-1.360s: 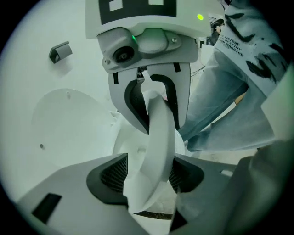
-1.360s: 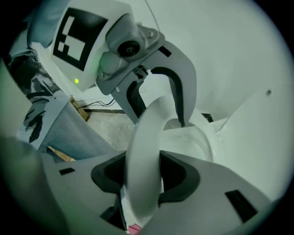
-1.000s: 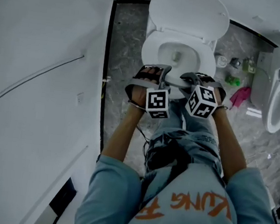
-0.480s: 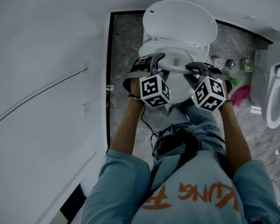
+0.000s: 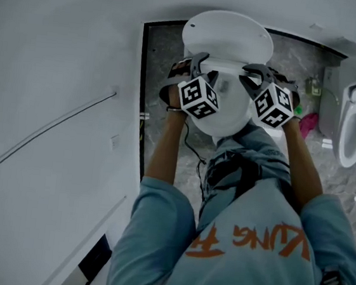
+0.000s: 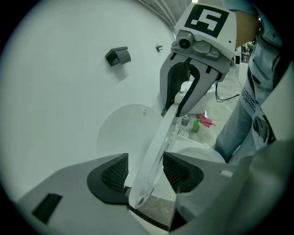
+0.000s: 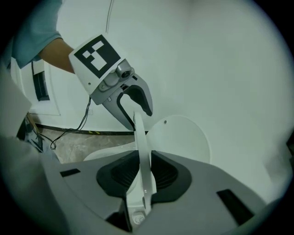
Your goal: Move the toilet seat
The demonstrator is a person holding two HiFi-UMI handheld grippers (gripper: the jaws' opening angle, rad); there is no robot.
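Beyond and to the left of both grippers, a white wall. Behind them, the person's pale blue top, both forearms stretched forward. Just past the jaws, the raised toilet lid, leaning back at the wall. Well off to the right of the right-hand tool, a second toilet. Below the grippers, the white bowl. Lifted clear of that bowl and caught between both pairs of jaws, the toilet seat: tilted steeply up toward the lid, front rim uppermost at the jaws, long axis sloping from there down to the hinge end at the foot of the lid, seen edge-on as a thin upright strip in the right gripper view. On the seat's left side, the left gripper, jaws standing wide, rim slanting through the gap, against the right-hand pad and apart from the other. On the seat's right side, the right gripper, jaws narrow after just closing in, both ribbed pads pressed on the rim's two faces.
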